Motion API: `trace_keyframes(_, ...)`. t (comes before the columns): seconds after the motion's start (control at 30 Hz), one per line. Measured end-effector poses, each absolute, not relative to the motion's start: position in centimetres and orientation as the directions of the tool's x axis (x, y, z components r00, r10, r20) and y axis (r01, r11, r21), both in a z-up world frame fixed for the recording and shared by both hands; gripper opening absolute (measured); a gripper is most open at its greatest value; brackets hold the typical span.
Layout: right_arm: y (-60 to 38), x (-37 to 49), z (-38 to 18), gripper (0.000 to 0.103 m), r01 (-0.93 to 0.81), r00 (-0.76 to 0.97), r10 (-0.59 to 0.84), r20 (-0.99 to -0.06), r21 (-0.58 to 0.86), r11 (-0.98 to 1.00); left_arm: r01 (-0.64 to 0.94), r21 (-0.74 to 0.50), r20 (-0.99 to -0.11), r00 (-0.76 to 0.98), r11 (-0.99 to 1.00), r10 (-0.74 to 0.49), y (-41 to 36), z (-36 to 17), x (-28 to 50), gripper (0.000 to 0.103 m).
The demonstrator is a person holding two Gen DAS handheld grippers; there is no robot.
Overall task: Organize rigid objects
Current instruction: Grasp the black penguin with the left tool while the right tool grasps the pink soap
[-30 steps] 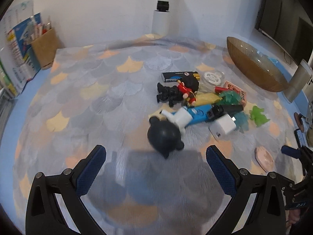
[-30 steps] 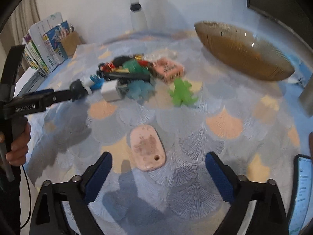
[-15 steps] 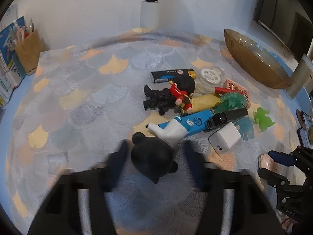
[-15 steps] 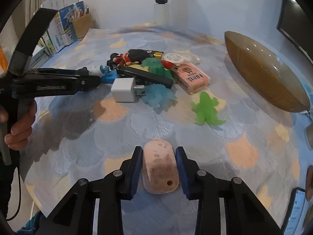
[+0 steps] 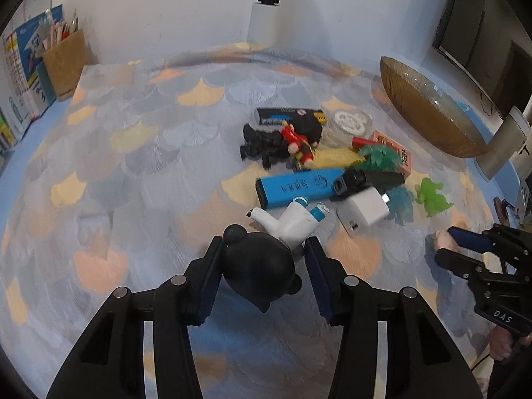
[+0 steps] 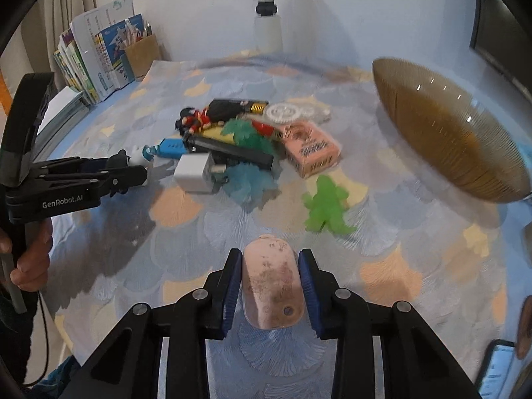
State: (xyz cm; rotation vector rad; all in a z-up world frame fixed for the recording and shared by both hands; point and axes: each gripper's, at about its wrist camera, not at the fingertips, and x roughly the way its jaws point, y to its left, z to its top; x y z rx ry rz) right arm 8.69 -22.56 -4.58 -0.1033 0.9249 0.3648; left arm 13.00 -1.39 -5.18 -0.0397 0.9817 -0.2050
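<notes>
My left gripper point(image 5: 262, 276) is shut on a toy figure with a round black head point(image 5: 257, 267) and a white body point(image 5: 294, 222), held just above the cloth. My right gripper point(image 6: 269, 286) is shut on a flat pink speckled oval piece point(image 6: 271, 282). The right gripper also shows at the right of the left wrist view point(image 5: 455, 242), and the left gripper at the left of the right wrist view point(image 6: 133, 173). A pile of small objects lies mid-table: a blue bar point(image 5: 299, 186), a white charger point(image 5: 362, 214), a pink box point(image 6: 311, 149).
A large brown ribbed bowl point(image 6: 449, 146) stands at the right. A green frog toy point(image 6: 327, 204) lies apart from the pile. Books and a cardboard pen holder point(image 6: 141, 55) stand at the back left. A phone point(image 6: 498, 365) lies at the front right edge.
Both grippers have closed: the left on the black-headed figure, the right on the pink oval piece. The figure has come away from the blue bar and lifted toward the left gripper.
</notes>
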Motion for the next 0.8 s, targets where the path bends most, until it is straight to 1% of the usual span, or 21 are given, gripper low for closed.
trace_keyframes(0.13,-22.8,8.0,-5.3,0.034,-0.350,0.547,0.268,-0.793,0.074,0.934,0.149,-0.138,-0.812,0.550,0.979,-0.198,-1.6,-5.1,12.3,0.043)
trace_keyframes(0.2,-22.7,7.9,-5.3,0.044,-0.353,0.543,0.264,-0.797,0.069,0.933,0.151,-0.145,-0.809,0.551,0.978,-0.205,-1.7,-4.9,12.1,0.042)
trace_keyframes(0.23,-22.7,7.8,-5.3,0.058,-0.353,0.542,0.258,-0.800,0.061,0.934,0.152,-0.144,-0.806,0.555,0.978,-0.205,-1.8,-4.7,12.1,0.042)
trace_keyframes(0.27,-22.6,7.8,-5.5,0.059,-0.347,0.546,0.241,-0.802,0.044,0.937,0.153,-0.138,-0.805,0.559,0.978,-0.201,-1.9,-4.6,12.1,0.042)
trace_keyframes(0.37,-22.4,7.4,-5.9,0.059,-0.344,0.564,0.217,-0.797,0.012,0.939,0.152,-0.123,-0.801,0.568,0.981,-0.188,-2.0,-4.4,11.9,0.042)
trace_keyframes(0.47,-22.4,7.3,-6.0,0.059,-0.333,0.576,0.211,-0.790,0.009,0.943,0.144,-0.122,-0.803,0.567,0.982,-0.183,-1.9,-4.6,11.8,0.043)
trace_keyframes(0.5,-22.4,7.2,-6.0,0.059,-0.332,0.579,0.210,-0.788,0.008,0.943,0.144,-0.128,-0.802,0.567,0.981,-0.188,-1.7,-4.6,11.8,0.045)
trace_keyframes(0.53,-22.4,7.2,-6.0,0.058,-0.331,0.582,0.211,-0.786,0.009,0.943,0.140,-0.133,-0.805,0.562,0.981,-0.190,-1.6,-4.6,11.7,0.053)
trace_keyframes(0.63,-22.4,7.0,-6.1,0.057,-0.330,0.588,0.210,-0.781,0.005,0.944,0.137,-0.125,-0.806,0.563,0.983,-0.182,-1.3,-4.8,11.6,0.057)
trace_keyframes(0.7,-22.3,7.0,-6.1,0.053,-0.329,0.590,0.208,-0.780,0.003,0.944,0.138,-0.108,-0.817,0.552,0.985,-0.167,-1.4,-5.2,12.0,0.058)
trace_keyframes(0.8,-22.0,6.9,-6.1,0.043,-0.326,0.599,0.195,-0.776,-0.014,0.945,0.149,-0.091,-0.817,0.554,0.985,-0.160,-1.9,-5.5,12.5,0.058)
